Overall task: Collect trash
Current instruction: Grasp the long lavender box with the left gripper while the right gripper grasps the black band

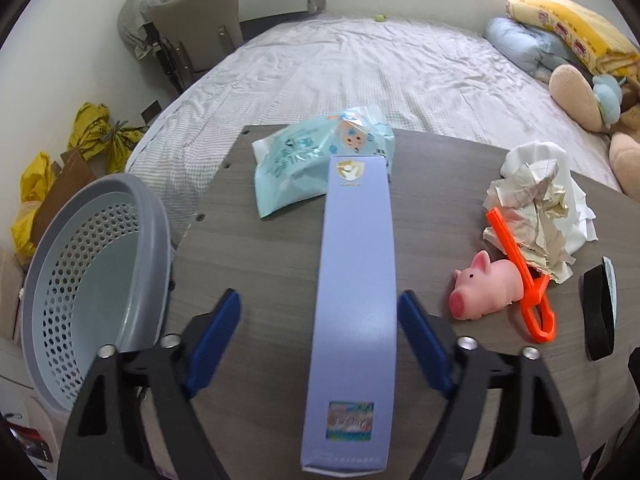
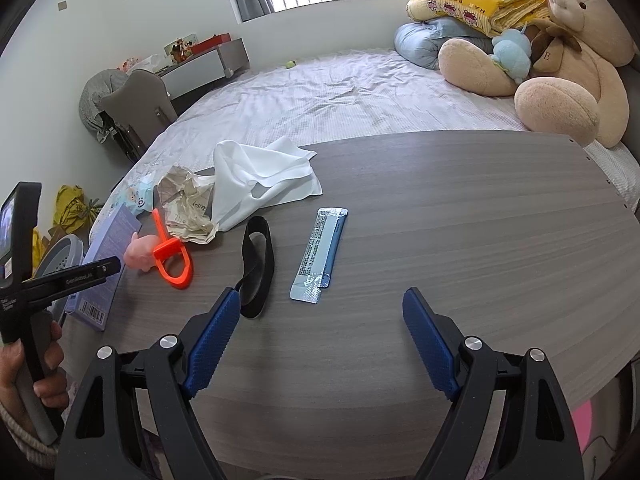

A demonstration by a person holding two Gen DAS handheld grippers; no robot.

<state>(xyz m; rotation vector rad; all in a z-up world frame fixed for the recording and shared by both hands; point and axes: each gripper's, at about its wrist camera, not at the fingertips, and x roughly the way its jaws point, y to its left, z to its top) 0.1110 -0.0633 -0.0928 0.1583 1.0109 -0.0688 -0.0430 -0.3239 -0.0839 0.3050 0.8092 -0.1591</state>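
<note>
A long lavender box (image 1: 354, 312) lies on the wooden table (image 1: 260, 264), between the open fingers of my left gripper (image 1: 320, 316); the right pad sits at its edge, the left pad stands apart. Behind it lies a light-blue wipes packet (image 1: 308, 156). Crumpled paper (image 1: 528, 216) lies at the right. A grey perforated bin (image 1: 92, 276) stands left of the table. My right gripper (image 2: 322, 316) is open and empty above the table, near a blue-silver wrapper (image 2: 320, 256). The box also shows in the right wrist view (image 2: 102, 256), as does the crumpled paper (image 2: 188, 208).
A pink toy pig (image 1: 486, 286), an orange plastic clip (image 1: 528, 280), a black band (image 2: 256, 264) and a white cloth (image 2: 260, 176) lie on the table. A bed (image 1: 360, 68) with pillows and a teddy bear (image 2: 560, 64) is behind. Yellow bags (image 1: 96, 132) are on the floor left.
</note>
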